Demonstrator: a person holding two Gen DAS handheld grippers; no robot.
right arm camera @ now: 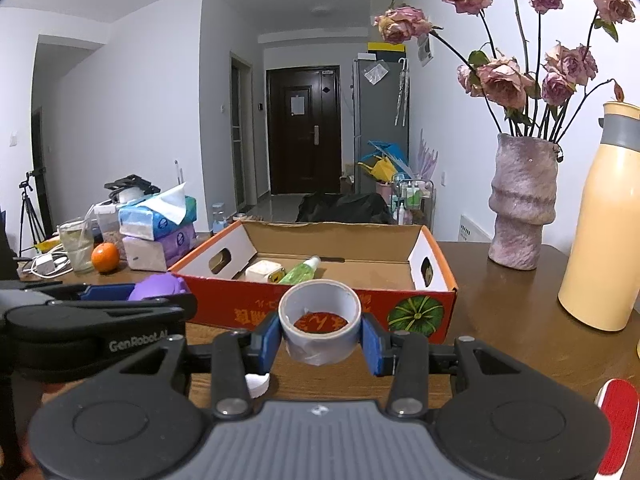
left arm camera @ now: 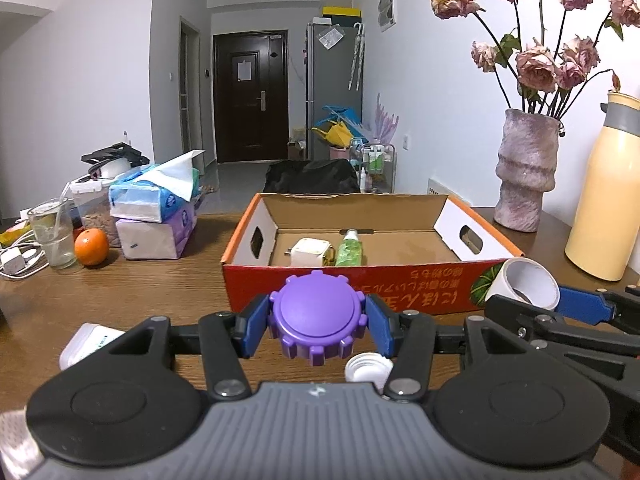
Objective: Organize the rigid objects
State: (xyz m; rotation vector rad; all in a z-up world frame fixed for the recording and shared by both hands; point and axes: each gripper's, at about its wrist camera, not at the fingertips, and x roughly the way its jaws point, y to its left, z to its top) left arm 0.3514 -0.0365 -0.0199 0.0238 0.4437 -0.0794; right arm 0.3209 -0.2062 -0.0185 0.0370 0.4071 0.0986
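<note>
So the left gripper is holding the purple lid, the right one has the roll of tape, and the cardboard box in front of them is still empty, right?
Not quite: the cardboard box is not empty. The left wrist view shows a white plug adapter and a green bottle lying inside it. The rest holds: the left gripper is holding the purple lid, and the right gripper has the roll of tape.

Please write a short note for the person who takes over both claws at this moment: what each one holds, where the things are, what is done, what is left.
Left claw: shut on the purple lid, in front of the box.
Right claw: shut on the roll of tape, also before the box.
Done: the white plug and the green bottle lie in the box.
Left: put lid and tape in the box; a white cap remains on the table.
</note>
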